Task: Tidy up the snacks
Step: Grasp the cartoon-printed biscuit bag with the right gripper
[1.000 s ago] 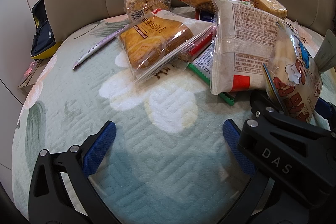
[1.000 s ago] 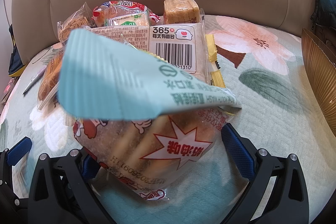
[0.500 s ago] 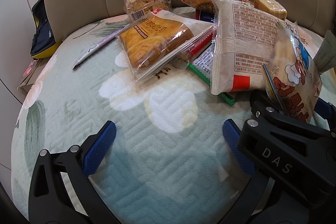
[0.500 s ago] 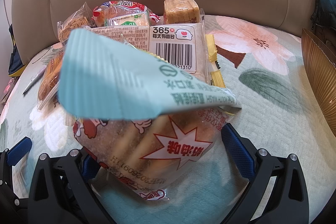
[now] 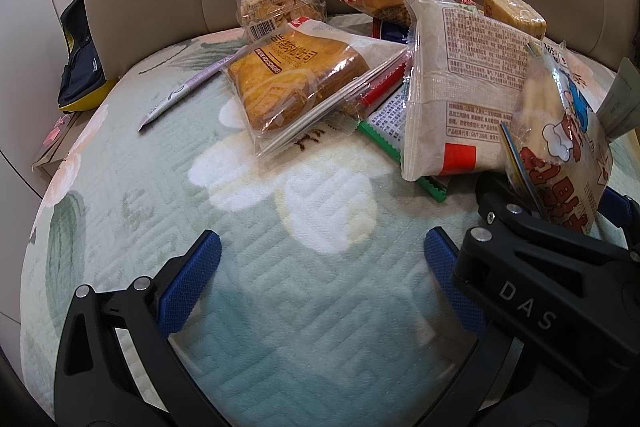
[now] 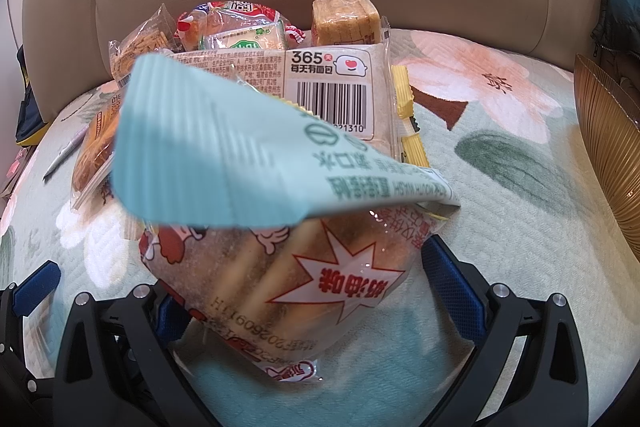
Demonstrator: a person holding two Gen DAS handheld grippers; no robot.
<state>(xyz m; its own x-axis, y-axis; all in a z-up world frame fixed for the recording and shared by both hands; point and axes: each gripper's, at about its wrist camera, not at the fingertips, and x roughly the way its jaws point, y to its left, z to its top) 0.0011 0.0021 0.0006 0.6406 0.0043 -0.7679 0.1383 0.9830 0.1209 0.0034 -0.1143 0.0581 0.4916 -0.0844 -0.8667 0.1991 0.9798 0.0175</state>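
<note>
Right gripper (image 6: 296,287) closed around bread-stick packet (image 6: 280,275), raised clear of snack pile (image 5: 360,67) for sorting (pale blue flap drooping forward). Left gripper (image 5: 320,267) wide open, empty, over quilted cushion (image 5: 260,307).

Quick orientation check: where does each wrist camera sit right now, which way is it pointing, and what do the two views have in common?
Left wrist: sits low over the floral quilt, facing the sofa back; open left gripper in the foreground, right gripper at its right.
Right wrist: sits low too, facing the snack pile; right gripper shut on the breadstick bag, which fills the view.
Shared: breadstick bag, white bread packet, quilt.
</note>
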